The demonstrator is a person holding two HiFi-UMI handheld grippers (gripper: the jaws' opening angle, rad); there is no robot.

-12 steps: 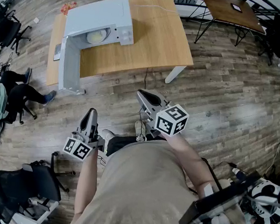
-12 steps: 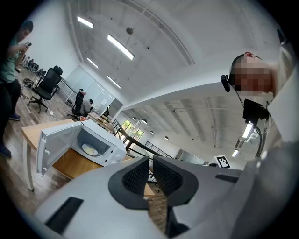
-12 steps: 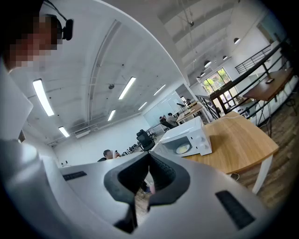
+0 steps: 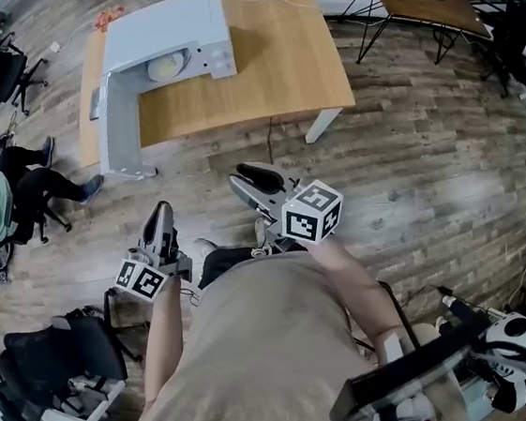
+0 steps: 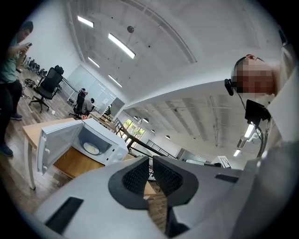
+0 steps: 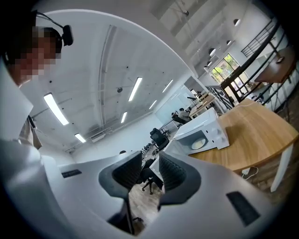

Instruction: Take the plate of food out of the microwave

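**Three cameras, one microwave in common**

The head camera looks steeply down from above the person. It takes in both hand-held tools and, well ahead of their tips, the open microwave [image 4: 169, 38] on the wooden table [image 4: 262, 54].

The left gripper [image 4: 160, 210] carries a wide-angle camera close behind its jaws, facing level along them. In that view the microwave sits far off, to the left of the jaws.

The right gripper [image 4: 240, 176] carries the same kind of camera, also level, and shows the microwave far ahead, to the right of its jaws.

All three views share the microwave and the tabletop. Both gripper views also catch the ceiling lights [image 6: 134, 88] and, at the frame's edge, the person.
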